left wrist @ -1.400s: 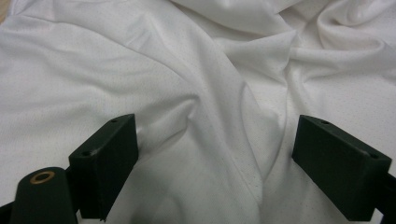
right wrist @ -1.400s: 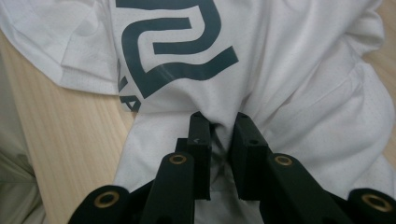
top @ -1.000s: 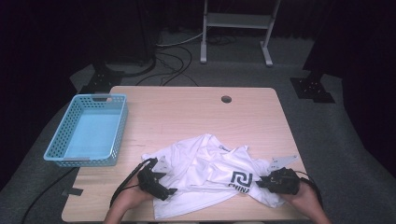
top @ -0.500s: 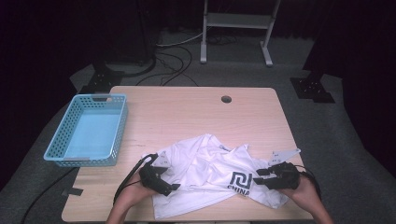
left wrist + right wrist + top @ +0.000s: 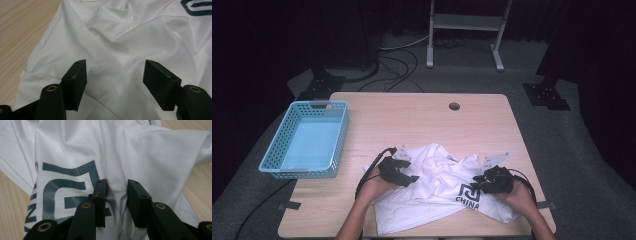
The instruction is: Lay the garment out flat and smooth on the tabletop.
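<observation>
The right gripper has its jaws drawn close together around a raised ridge of white fabric, pinching a fold of the white T-shirt just beside the dark printed emblem. That grip sits near the shirt's right edge, probably so the cloth can be lifted or pulled flat from there. The left gripper stands wide open, its jaws spread over a smooth stretch of the shirt with nothing between them; it appears poised to close on the fabric below, likely to give a second holding point opposite the first.

In the high view, the shirt lies crumpled on the near part of the tabletop, print facing up, between the two hands. The left hand comes in from the near edge with the forearm angled inward and the left gripper pointing toward the shirt's middle. The right hand reaches in from the right corner, its gripper aimed inward across the shirt. A blue basket sits well apart at the left, holding nothing.
</observation>
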Demonstrator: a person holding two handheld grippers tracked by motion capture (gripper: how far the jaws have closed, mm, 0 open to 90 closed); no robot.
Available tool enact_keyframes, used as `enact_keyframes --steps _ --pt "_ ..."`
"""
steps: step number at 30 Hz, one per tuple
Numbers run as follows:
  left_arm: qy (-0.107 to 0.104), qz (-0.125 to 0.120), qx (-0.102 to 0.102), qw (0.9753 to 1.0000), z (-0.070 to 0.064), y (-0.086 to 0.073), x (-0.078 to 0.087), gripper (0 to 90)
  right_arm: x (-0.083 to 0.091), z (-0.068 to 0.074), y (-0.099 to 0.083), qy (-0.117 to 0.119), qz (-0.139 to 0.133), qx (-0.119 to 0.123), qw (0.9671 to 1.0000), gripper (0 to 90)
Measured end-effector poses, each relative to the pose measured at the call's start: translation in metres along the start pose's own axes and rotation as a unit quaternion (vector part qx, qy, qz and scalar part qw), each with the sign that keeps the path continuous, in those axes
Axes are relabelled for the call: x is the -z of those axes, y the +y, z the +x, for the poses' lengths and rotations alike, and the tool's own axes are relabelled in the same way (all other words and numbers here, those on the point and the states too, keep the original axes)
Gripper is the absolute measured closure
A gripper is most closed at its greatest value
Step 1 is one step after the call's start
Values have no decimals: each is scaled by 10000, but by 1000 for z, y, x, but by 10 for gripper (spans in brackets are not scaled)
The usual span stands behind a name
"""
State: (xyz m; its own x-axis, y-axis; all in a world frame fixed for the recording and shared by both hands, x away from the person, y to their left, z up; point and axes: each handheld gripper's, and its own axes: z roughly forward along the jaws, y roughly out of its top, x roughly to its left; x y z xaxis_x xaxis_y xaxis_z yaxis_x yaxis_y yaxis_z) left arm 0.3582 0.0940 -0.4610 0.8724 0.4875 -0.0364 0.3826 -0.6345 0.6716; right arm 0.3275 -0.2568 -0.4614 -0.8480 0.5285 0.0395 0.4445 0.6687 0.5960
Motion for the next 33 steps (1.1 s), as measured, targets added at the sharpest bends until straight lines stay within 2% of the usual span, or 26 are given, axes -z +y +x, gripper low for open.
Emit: enact_keyframes --steps 2,3,4,5,6,7,9,15,18,28,31,33 --pt "-28 68 17 10000 1 -3 -3 343 0 -1 1 32 30 1 10000 680" --pt "-38 25 14 10000 1 -4 -3 345 -1 -1 2 46 58 33 10000 652" --pt "-128 11 89 9999 1 -6 -2 351 -1 -1 2 109 59 72 9999 580" --pt "-128 11 89 9999 1 -6 -2 376 -1 -1 2 109 59 72 9999 580" --pt "-167 39 63 9998 0 -6 -1 376 -2 0 1 265 30 116 9996 482" --pt "-170 51 72 9998 -1 -7 -1 375 -3 1 1 292 25 131 9995 465" --pt "-189 52 69 9998 -2 -8 1 374 -3 4 0 236 0 224 9995 459" --pt "-226 -10 21 9997 -11 -19 8 368 -2 9 -6 199 -177 206 9994 439" --pt "-269 -5 13 9996 -18 -26 14 368 -1 14 -11 267 -230 198 9992 439" --pt "-495 54 -200 9986 -47 -47 32 367 7 50 -25 337 -244 448 9981 439" --pt "-647 120 -164 9977 -49 -46 34 334 8 55 -28 321 -265 479 9980 439" --pt "-678 132 -237 9973 -48 -42 33 309 8 55 -28 307 -296 441 9981 440"
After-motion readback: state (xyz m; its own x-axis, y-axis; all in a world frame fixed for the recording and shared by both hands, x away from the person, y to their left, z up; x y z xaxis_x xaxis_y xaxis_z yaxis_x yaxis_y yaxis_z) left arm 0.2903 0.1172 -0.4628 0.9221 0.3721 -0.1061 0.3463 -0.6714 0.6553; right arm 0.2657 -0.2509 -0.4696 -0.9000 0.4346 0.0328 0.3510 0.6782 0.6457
